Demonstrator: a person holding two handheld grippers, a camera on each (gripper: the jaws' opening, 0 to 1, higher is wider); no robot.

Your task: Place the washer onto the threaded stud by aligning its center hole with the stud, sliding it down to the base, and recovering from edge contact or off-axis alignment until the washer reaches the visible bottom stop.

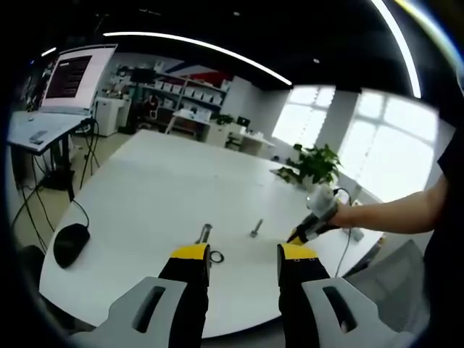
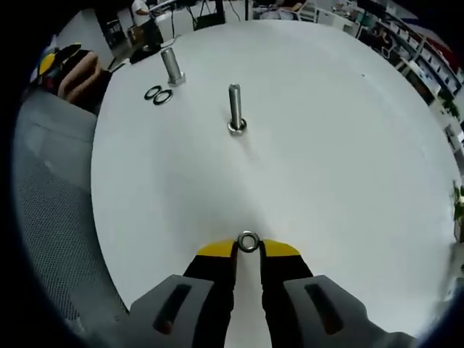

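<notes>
Since the washer [image 2: 248, 241] is only pinched by its rim at the very tips of the right tongs [image 2: 248, 248], I'd say the big risk is it twisting or popping out the moment its edge bumps the threads. The threaded stud [image 2: 235, 109] stands upright on the white worktop [image 2: 341, 145], in the upper middle of the right gripper view, well apart from the washer, so there's a fair bit of travel to cover with a skinny grip. Come in off-axis and the hole will likely catch on the stud's top and cock sideways instead of sliding to the base.

Right tongs: nearly closed, clamped on the washer. Left tongs [image 1: 244, 254]: spread wide, nothing between them, hovering over the worktop near its front edge.

Another bolt [image 2: 172, 67] stands in the upper left of the right gripper view with two spare washers [image 2: 158, 95] lying just beside it, easy to confuse as the target.
</notes>
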